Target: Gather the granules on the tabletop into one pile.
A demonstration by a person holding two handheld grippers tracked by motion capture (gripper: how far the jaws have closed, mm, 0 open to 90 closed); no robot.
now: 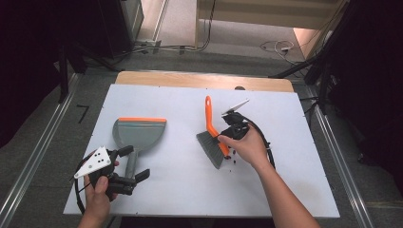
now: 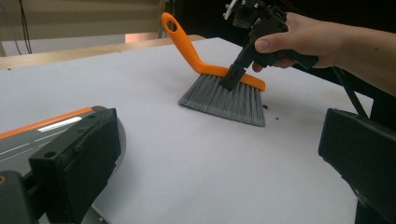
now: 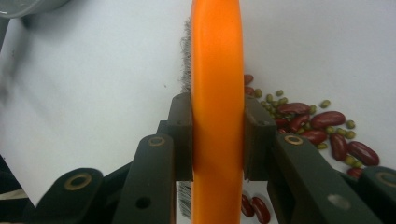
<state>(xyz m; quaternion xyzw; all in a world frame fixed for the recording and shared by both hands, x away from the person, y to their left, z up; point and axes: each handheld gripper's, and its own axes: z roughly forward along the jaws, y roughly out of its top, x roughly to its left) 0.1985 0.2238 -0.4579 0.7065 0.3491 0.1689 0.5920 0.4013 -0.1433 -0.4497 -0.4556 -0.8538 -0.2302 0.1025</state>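
r gripper (image 3: 218, 140) was clamped tight on orange brush (image 1: 212, 135) w/ beans (image 3: 322, 123) beside it; l gripper (image 1: 130, 164) gaped wide, empty, jaws either side of dustpan (image 1: 138, 133) handle.

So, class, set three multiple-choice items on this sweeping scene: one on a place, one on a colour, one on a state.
1. Where do the beans lie?
A. beside the brush bristles
B. inside the dustpan
C. on the floor

2. What colour is the brush handle?
A. blue
B. orange
C. green

3. How is the left tool?
A. clamped on the brush
C. open, by the dustpan handle
B. shut on a bean

Key: 1 A, scattered on the table by the bristles; 2 B, orange in each view; 3 C, jaws apart, while the right tool grips the brush.
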